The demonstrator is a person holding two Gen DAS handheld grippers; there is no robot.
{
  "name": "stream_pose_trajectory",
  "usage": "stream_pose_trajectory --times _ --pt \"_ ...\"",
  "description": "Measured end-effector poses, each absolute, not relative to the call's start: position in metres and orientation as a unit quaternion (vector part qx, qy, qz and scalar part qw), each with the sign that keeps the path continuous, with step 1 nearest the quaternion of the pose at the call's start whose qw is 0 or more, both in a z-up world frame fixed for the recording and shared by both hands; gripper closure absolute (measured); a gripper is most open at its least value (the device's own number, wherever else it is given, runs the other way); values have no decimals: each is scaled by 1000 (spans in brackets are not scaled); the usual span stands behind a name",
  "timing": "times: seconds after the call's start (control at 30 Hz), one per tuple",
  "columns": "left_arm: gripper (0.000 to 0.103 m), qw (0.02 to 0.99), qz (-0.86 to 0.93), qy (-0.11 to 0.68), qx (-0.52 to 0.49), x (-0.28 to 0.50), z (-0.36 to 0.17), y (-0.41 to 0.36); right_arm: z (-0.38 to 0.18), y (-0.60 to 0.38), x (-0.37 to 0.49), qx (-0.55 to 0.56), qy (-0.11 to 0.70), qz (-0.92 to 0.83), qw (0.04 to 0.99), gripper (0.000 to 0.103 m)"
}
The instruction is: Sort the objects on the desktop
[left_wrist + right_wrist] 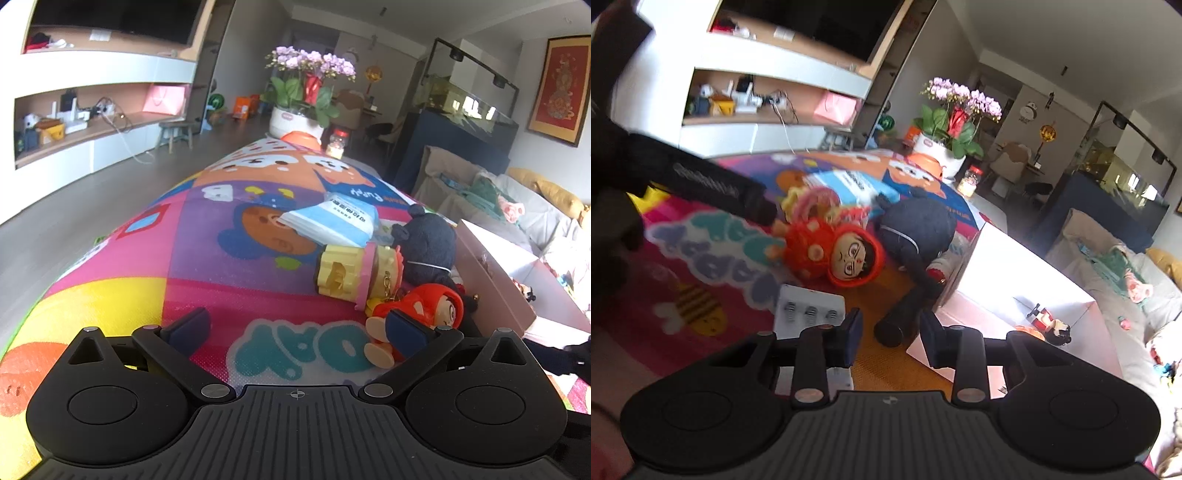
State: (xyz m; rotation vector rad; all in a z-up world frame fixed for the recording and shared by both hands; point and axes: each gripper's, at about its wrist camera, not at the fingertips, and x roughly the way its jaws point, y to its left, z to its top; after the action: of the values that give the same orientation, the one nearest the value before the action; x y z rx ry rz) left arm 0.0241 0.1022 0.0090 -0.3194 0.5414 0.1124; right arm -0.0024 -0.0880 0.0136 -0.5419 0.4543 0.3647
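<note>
My left gripper [297, 328] stands open and empty low over the colourful mat [147, 258]. Its right finger [406, 328] is just beside a red-hooded doll [424, 306]. Behind the doll lie a yellow-and-pink toy [347, 273], a blue-white pack [332, 221] and a dark plush [428, 243]. My right gripper [891, 341] is narrowly open. The black end of the plush's leg [890, 330] lies just ahead between its fingertips, untouched by the pads. The red doll [842, 254] and the dark plush [916, 229] lie further ahead. A white battery holder [809, 310] sits by the left finger.
An open pink box [1027, 269] stands right of the toys, with a small figure [1052, 326] inside; its wall [495, 280] also shows in the left wrist view. A potted orchid [295, 122] and a jar [337, 144] stand at the table's far end. A sofa lies to the right.
</note>
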Motion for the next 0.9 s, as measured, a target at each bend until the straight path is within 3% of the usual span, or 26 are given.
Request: stream_pose_trajectory --times 0.17,0.23,0.43,0.63,0.73,0.8,0.9 --pt "0 945 52 271 -173 26 7 107 -3 -71 11 -296 231 153 914 72" --pt "0 944 51 271 -179 26 7 108 -6 -66 16 -304 238 145 911 80" --pt "0 943 51 274 -180 27 6 108 0 -78 7 -302 256 153 906 81" --pt "0 943 54 278 -175 27 6 106 16 -124 -36 -267 299 172 900 82" --pt "0 944 57 279 -166 28 7 104 33 -161 -43 -193 316 189 910 82" --pt "0 946 60 279 -156 27 8 101 46 -190 -37 -149 298 157 930 77" --pt "0 949 57 281 -129 27 10 93 65 -234 -20 -82 258 65 961 57"
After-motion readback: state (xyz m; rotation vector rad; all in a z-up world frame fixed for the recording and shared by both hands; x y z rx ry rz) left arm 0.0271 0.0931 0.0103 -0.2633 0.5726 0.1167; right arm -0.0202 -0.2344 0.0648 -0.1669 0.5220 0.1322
